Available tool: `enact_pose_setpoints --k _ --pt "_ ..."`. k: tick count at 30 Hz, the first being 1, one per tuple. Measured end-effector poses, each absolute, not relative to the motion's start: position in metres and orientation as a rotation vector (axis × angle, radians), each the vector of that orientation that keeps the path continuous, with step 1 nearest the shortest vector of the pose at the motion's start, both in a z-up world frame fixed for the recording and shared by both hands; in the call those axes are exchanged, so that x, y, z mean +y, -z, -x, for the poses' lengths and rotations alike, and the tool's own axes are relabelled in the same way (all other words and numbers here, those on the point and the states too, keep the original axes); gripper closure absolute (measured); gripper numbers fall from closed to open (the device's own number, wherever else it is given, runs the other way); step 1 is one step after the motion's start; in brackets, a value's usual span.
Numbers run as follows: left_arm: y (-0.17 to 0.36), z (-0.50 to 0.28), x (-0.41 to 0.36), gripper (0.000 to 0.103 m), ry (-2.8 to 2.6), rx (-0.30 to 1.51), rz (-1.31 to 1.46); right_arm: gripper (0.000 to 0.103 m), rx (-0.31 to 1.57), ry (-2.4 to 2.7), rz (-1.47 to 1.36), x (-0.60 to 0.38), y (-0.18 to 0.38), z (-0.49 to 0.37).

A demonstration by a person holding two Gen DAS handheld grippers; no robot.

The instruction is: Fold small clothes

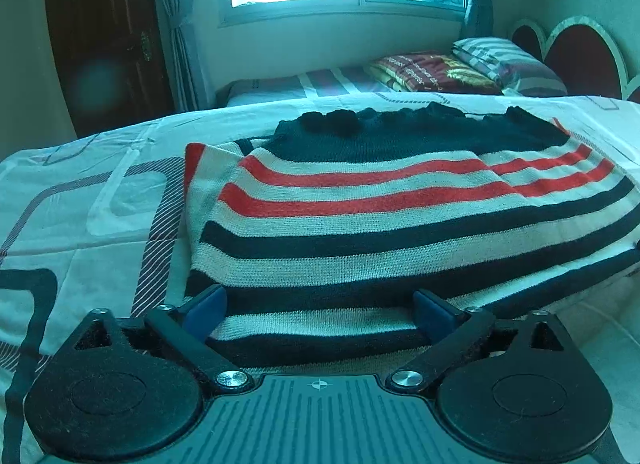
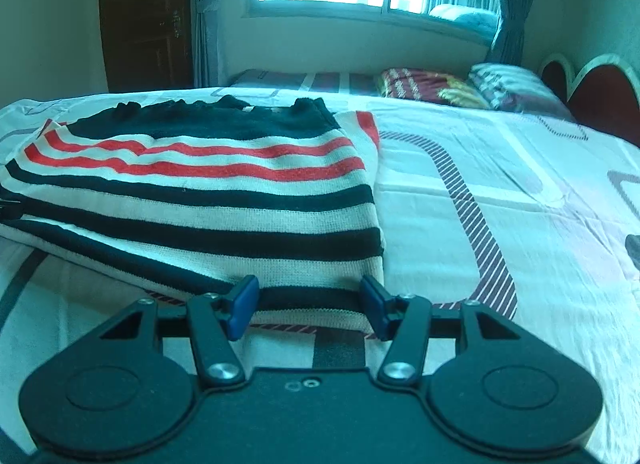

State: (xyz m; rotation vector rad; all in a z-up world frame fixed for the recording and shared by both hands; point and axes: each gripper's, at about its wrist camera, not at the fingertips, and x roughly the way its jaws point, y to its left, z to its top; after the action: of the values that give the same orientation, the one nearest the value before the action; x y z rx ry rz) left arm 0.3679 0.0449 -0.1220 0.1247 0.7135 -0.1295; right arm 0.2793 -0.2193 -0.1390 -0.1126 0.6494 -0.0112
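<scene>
Left wrist — claw (image 1: 320, 314) spread, sweater (image 1: 380, 216).

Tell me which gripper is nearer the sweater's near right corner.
Right. The right gripper has its open jaws straddling the near hem of the striped sweater at that corner; the left gripper straddles the hem near the opposite, left corner.

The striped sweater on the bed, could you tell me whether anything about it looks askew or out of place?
Nothing stands out. The striped sweater lies flat on the bedsheet, its sides folded in, near hem between the open fingers of the left gripper and right gripper. Only the dark collar edge looks slightly rumpled.
</scene>
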Motion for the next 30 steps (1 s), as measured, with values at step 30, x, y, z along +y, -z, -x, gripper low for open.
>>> enact_pose_setpoints --k 30 --pt "0.161 -0.305 0.118 0.017 0.035 0.541 0.867 0.056 0.624 -0.136 -0.120 -0.194 0.088 -0.249"
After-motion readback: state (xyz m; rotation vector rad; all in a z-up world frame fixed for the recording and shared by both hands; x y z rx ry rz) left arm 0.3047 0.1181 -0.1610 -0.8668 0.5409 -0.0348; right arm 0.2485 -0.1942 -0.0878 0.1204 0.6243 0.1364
